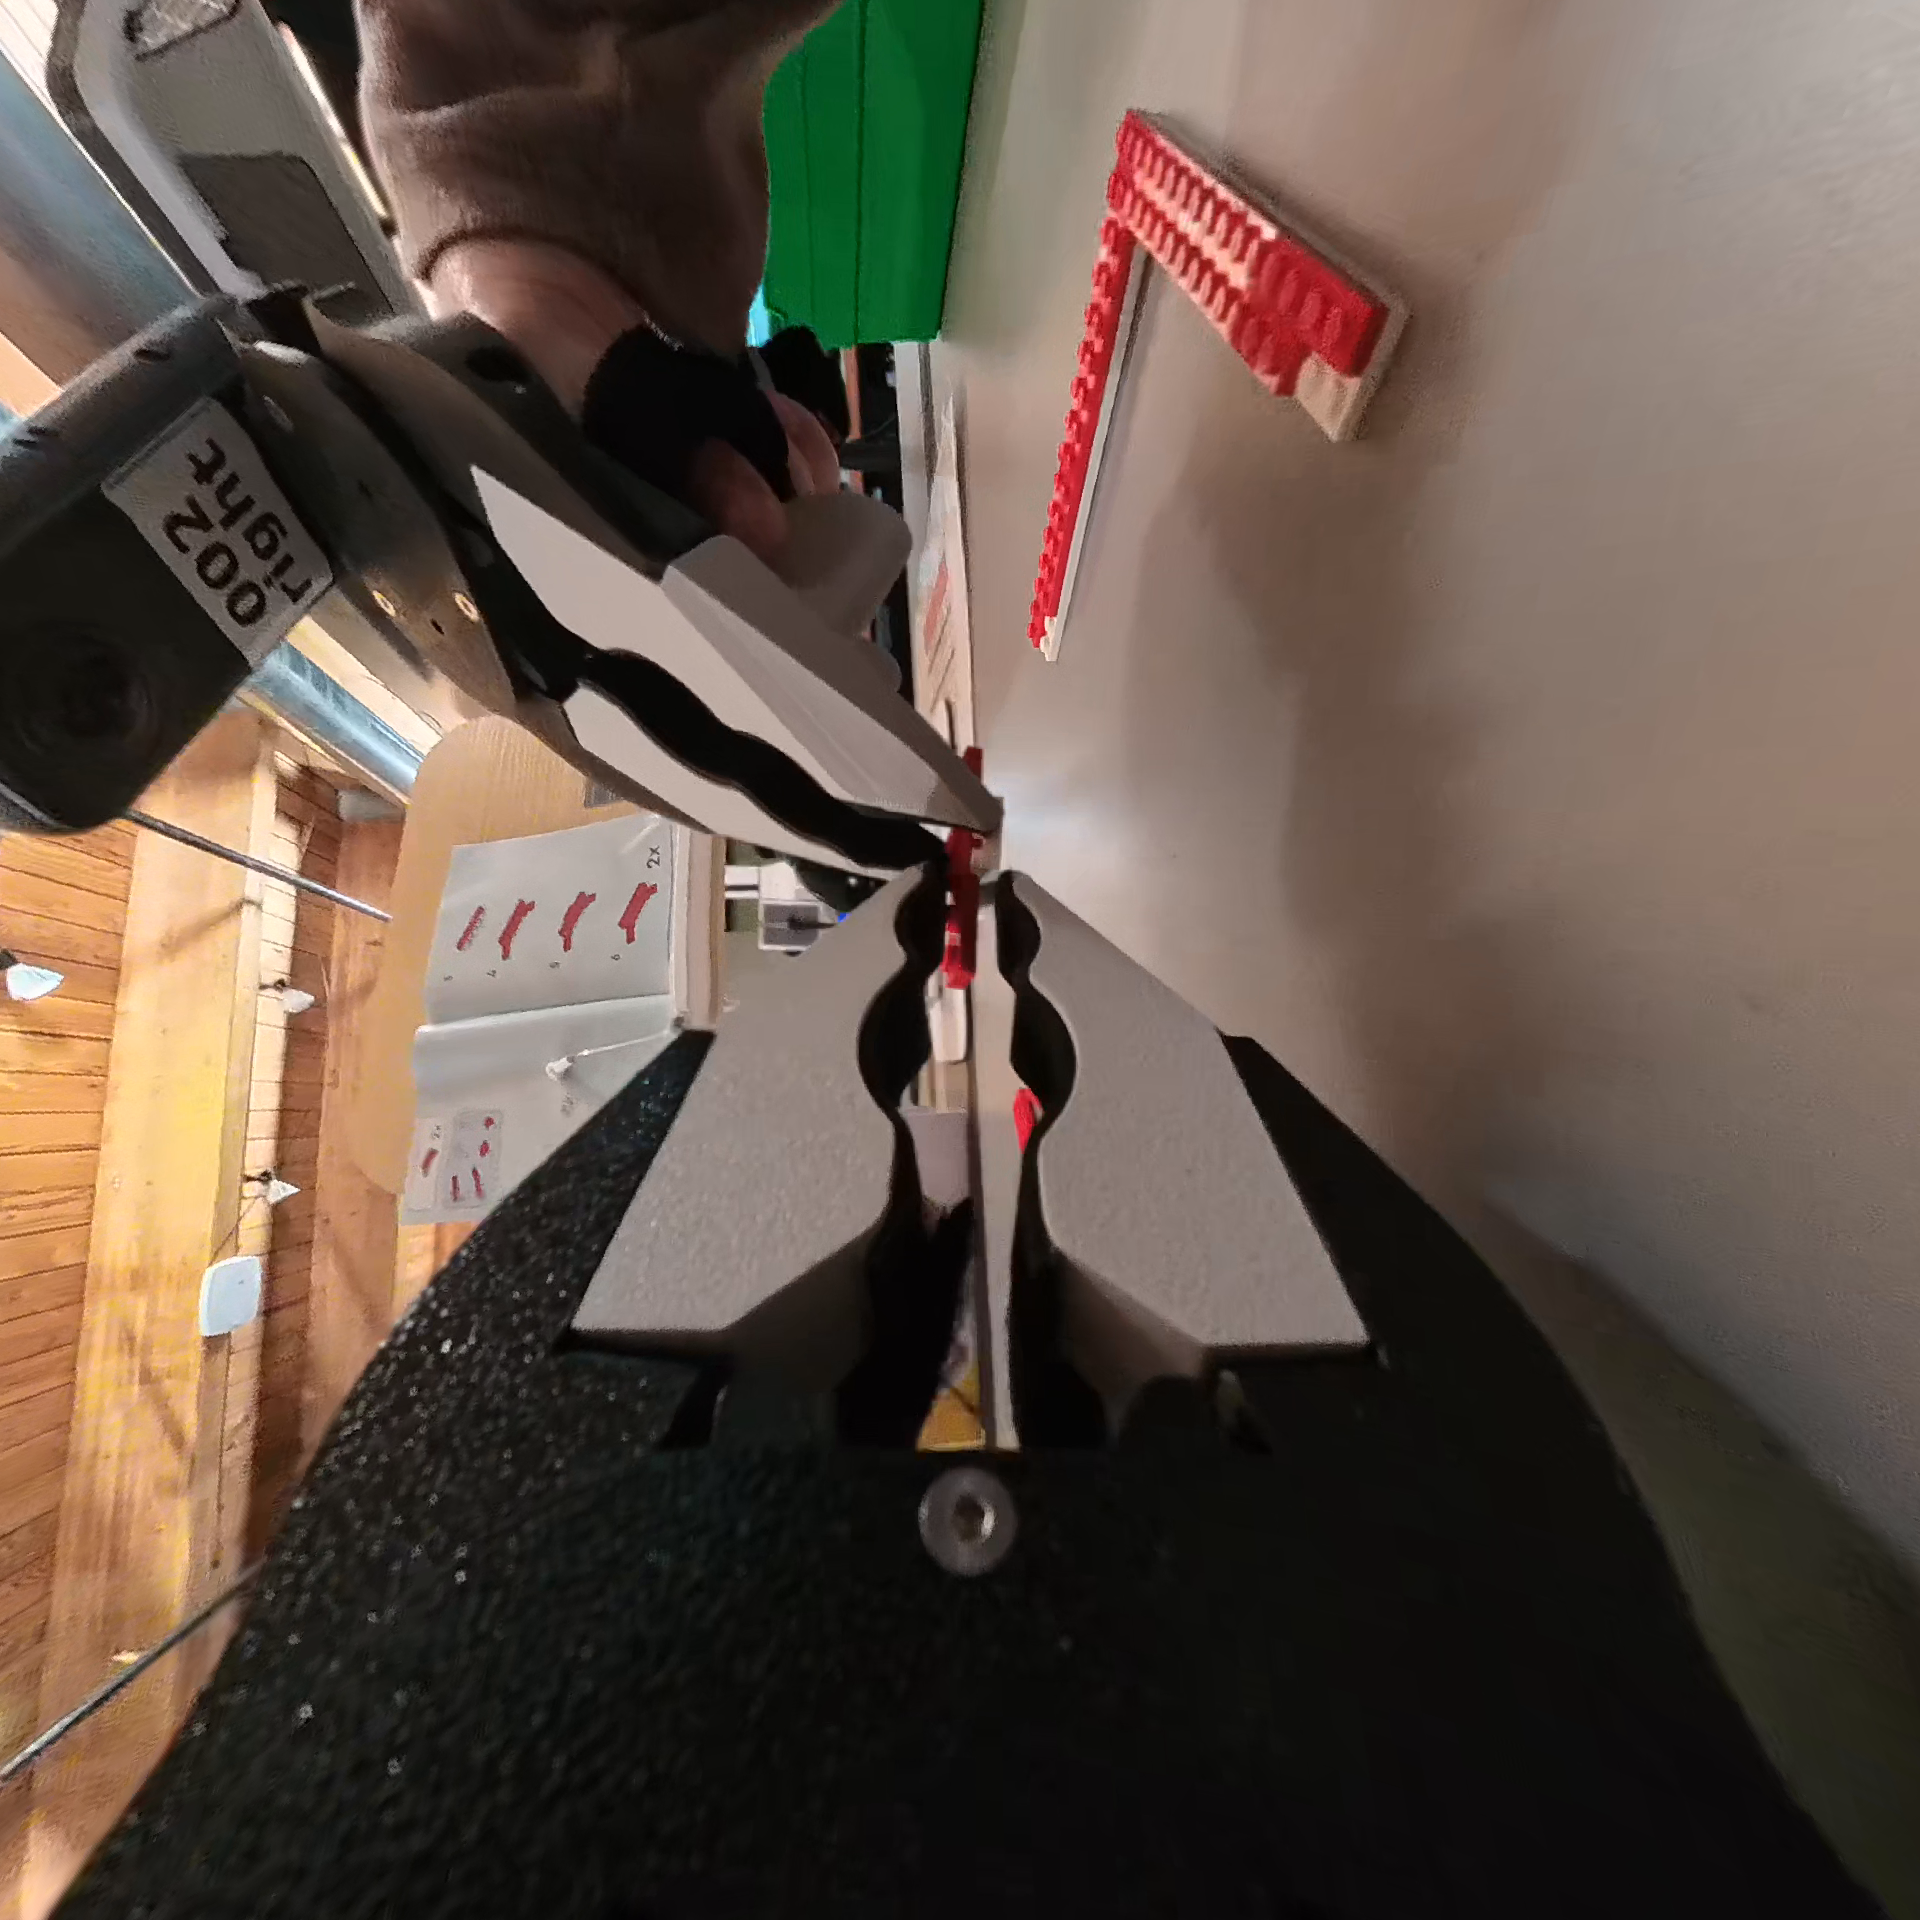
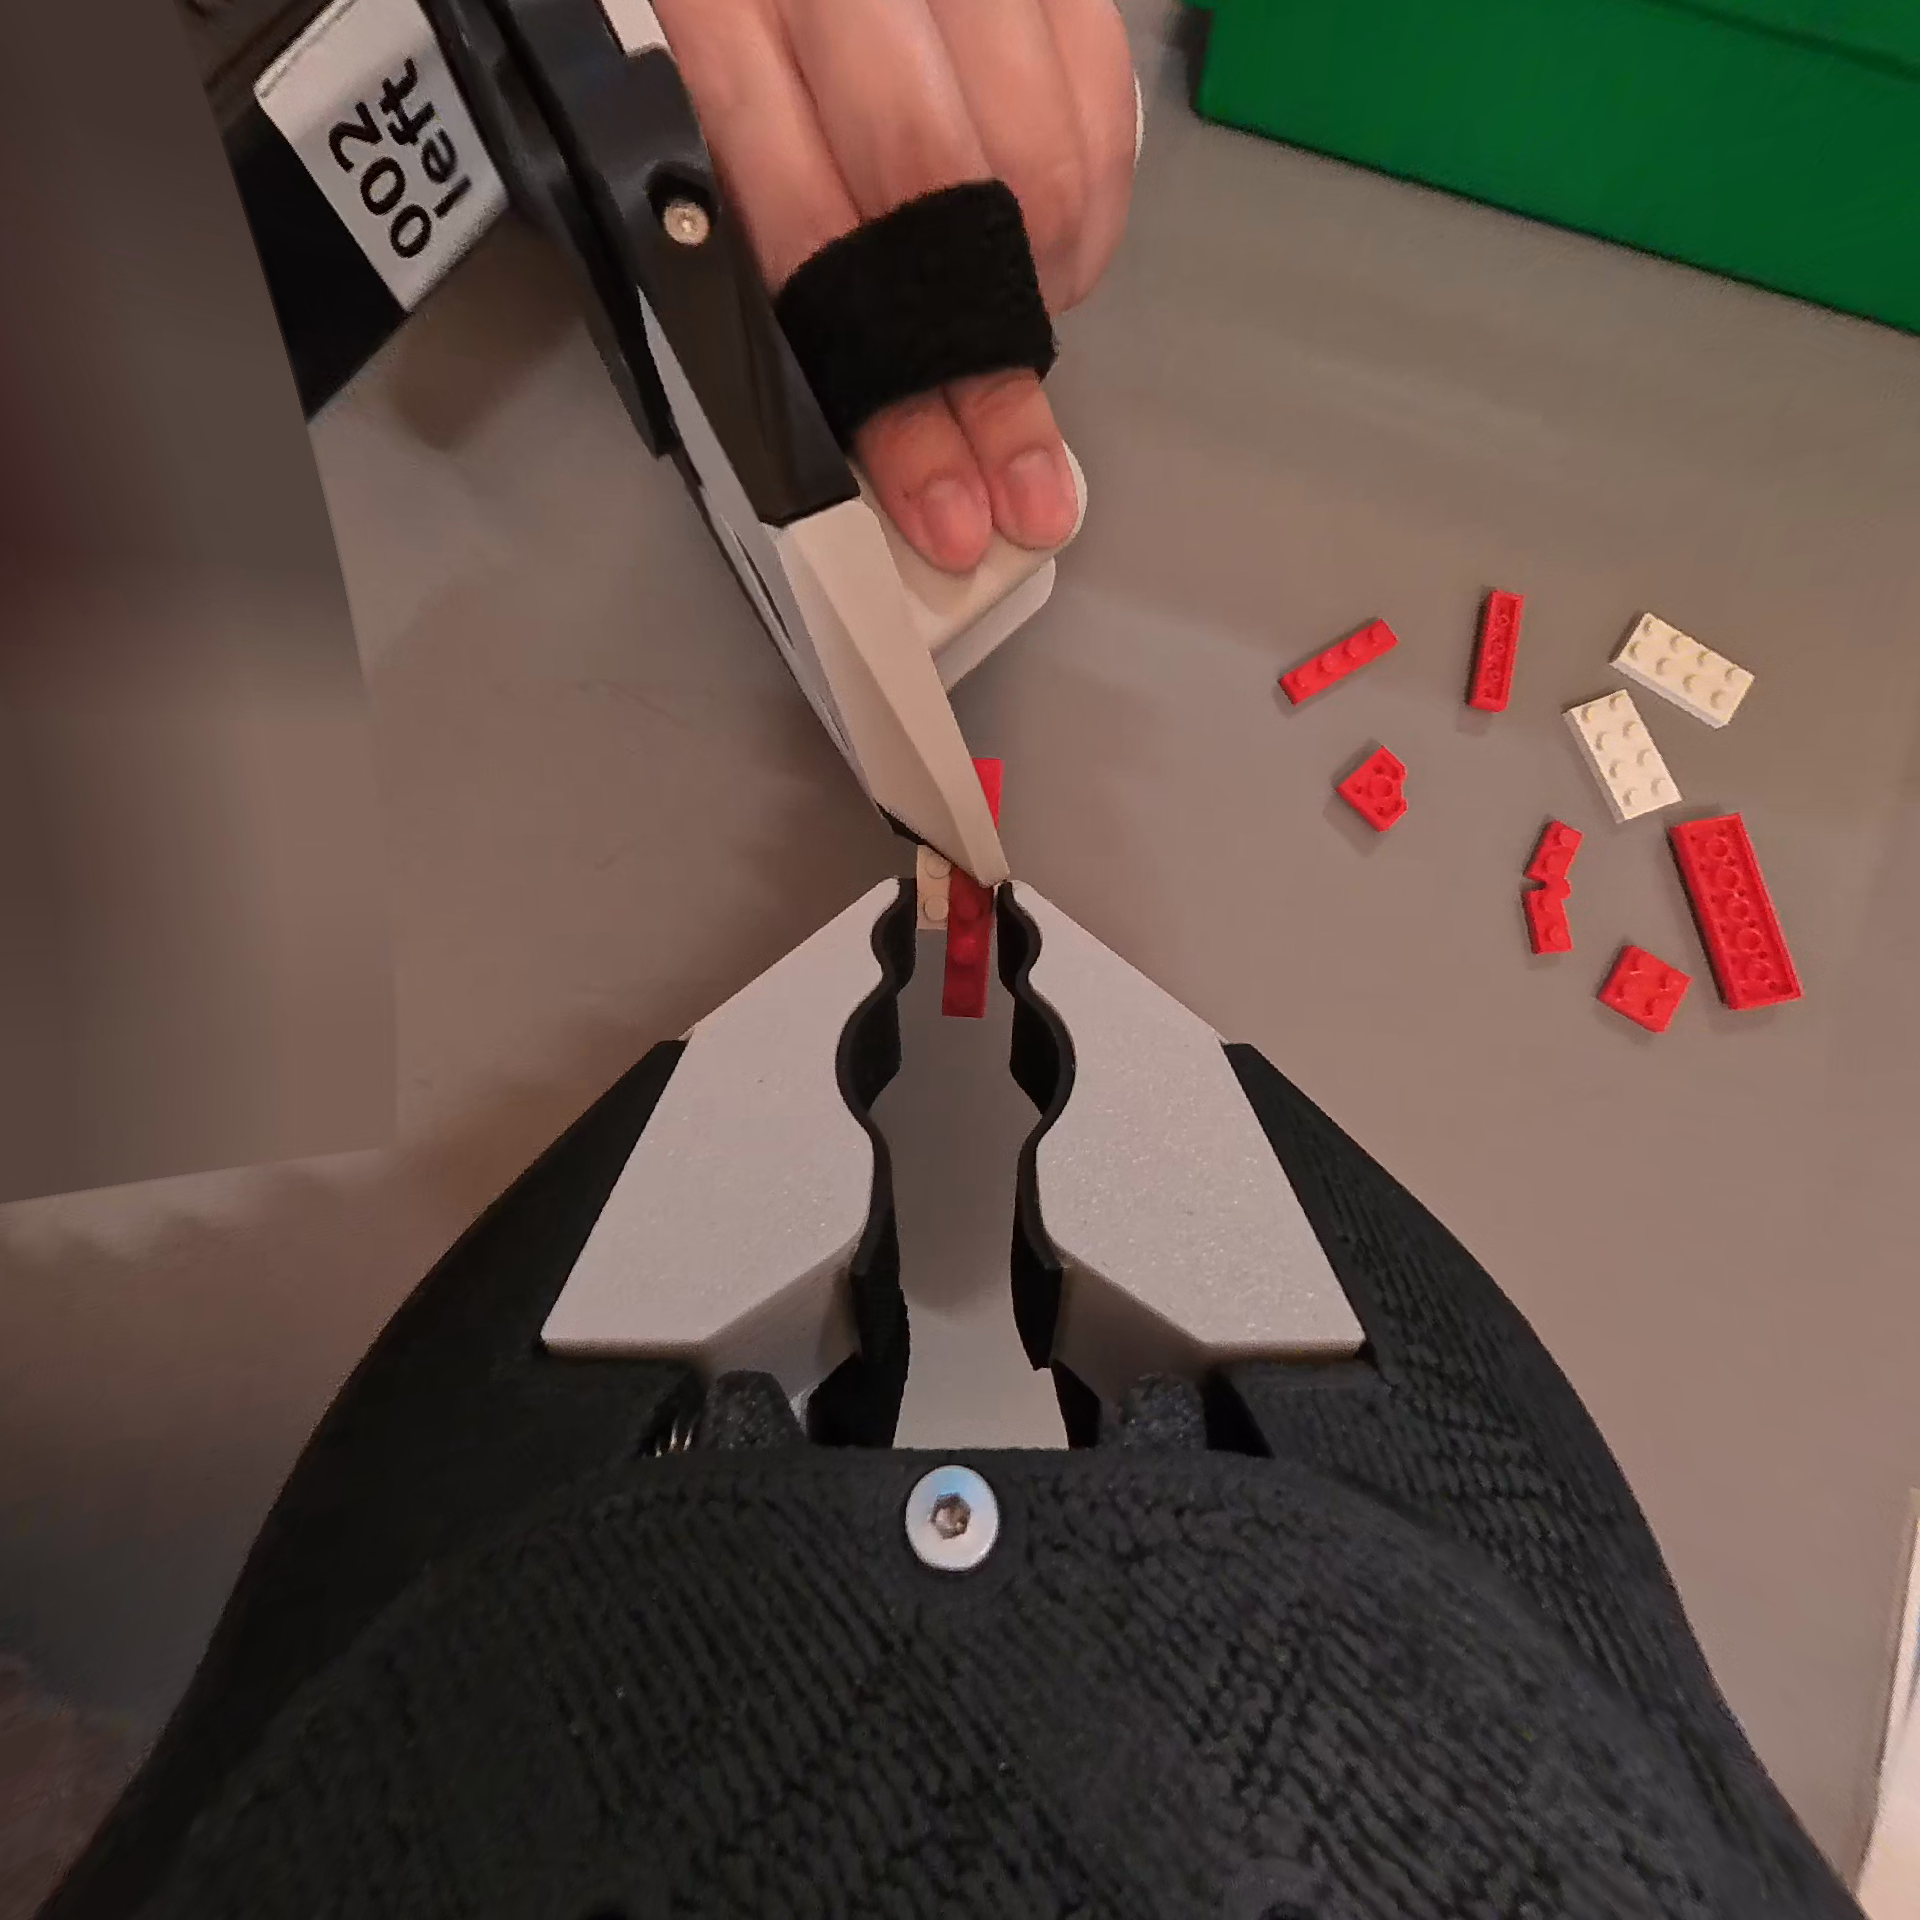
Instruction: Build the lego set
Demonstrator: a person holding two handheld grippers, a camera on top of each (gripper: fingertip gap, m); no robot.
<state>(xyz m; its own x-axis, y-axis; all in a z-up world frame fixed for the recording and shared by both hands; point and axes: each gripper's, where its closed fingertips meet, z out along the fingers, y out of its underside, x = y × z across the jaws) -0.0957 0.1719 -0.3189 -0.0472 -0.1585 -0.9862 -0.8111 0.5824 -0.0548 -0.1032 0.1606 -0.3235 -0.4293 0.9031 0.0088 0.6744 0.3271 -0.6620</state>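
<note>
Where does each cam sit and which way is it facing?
Left wrist view: on the left tongs, rolled sideways, skimming along the grey table; right tongs and a hand opposite.
Right wrist view: on the right tongs, looking down at the table; left tongs opposite.
Shared: the red plate both tongs meet on, the green box.

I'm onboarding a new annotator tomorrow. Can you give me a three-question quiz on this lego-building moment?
1. True or false: both grippers meet at the same small red plate.
2. Multiple choice: the loose red and white pieces lie on the table A) inside the green bin, B) beside the right gripper, to its right in its own view, C) stacked on the L-shaped red build.
3. Fill in: the piece joined to the small red plate, by the left gripper, is ____ in colour.

Key: 1 true; 2 B; 3 white.
</note>
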